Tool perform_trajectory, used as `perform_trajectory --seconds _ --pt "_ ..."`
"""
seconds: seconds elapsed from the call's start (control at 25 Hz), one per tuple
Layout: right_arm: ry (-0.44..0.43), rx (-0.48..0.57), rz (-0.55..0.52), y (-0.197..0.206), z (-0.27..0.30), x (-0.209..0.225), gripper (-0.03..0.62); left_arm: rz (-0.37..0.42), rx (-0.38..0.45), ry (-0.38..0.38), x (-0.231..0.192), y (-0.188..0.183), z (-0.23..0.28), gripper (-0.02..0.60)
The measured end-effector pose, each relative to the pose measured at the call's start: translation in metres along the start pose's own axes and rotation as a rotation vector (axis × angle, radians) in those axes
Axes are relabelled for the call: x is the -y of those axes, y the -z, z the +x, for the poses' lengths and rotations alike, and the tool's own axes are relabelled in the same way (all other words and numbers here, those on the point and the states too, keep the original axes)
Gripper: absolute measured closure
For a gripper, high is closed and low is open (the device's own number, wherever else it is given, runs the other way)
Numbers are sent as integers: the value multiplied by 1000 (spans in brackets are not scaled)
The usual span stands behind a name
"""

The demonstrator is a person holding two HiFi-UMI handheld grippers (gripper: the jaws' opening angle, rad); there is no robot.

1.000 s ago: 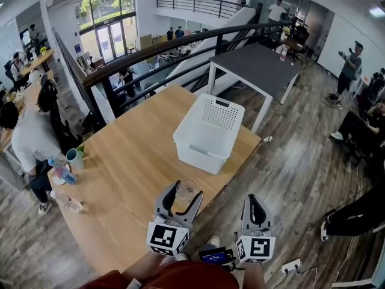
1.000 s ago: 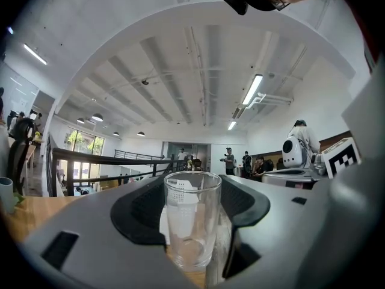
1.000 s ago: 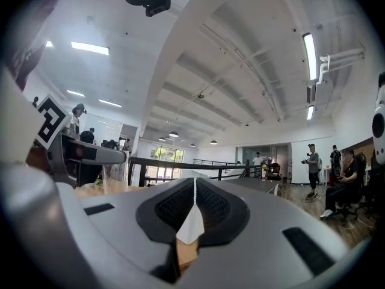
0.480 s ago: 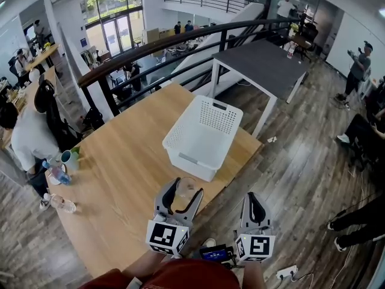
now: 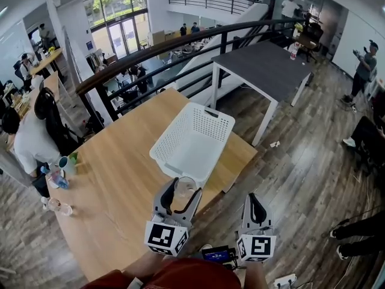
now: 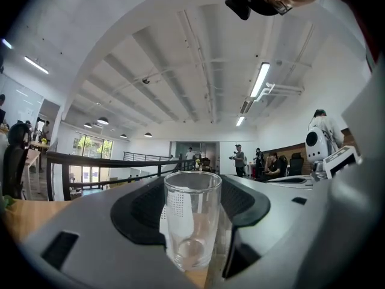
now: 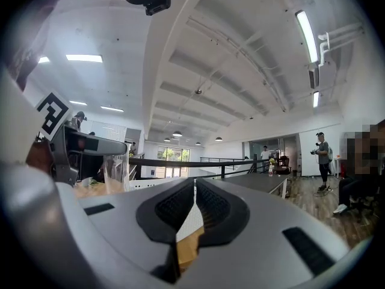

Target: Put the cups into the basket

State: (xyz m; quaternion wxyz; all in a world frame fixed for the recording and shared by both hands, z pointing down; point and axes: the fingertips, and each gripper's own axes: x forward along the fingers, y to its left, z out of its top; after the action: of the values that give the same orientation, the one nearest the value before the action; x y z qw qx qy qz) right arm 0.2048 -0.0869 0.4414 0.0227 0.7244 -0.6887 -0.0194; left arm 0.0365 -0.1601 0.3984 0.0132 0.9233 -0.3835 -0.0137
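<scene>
A clear glass cup (image 5: 184,191) stands upright between the jaws of my left gripper (image 5: 182,192), which is shut on it and holds it just above the near edge of the wooden table (image 5: 120,173). The left gripper view shows the cup (image 6: 192,221) filling the gap between the dark pads (image 6: 144,206). A white perforated basket (image 5: 174,166), with nothing visible inside, sits on the table just beyond the cup. My right gripper (image 5: 256,205) hangs off the table's near right side, shut and holding nothing; its pads (image 7: 174,206) nearly meet.
A teal mug (image 5: 62,162) and plastic bottles (image 5: 55,205) stand at the table's left end, beside a seated person (image 5: 30,140). Behind the table runs a dark railing (image 5: 180,41). A grey table (image 5: 264,65) stands far right, over wooden floor (image 5: 301,179).
The basket now appears nearer to the left gripper and the cup it holds. Both grippers keep their places in the head view, and their jaws look the same.
</scene>
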Motion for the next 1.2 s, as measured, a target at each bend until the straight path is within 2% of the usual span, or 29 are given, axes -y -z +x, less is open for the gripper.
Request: perform_trajectory --seconds 0.32,0.72,1.2 --pt "-52 -10 17 14 16 37 579 6 4 -46 18 -5 33 298" --pt "-13 -25 27 27 45 76 579 -8 20 -28 17 -9 79 298" --pt "-46 -35 22 27 99 70 579 -41 16 -48 -19 -7 114 298"
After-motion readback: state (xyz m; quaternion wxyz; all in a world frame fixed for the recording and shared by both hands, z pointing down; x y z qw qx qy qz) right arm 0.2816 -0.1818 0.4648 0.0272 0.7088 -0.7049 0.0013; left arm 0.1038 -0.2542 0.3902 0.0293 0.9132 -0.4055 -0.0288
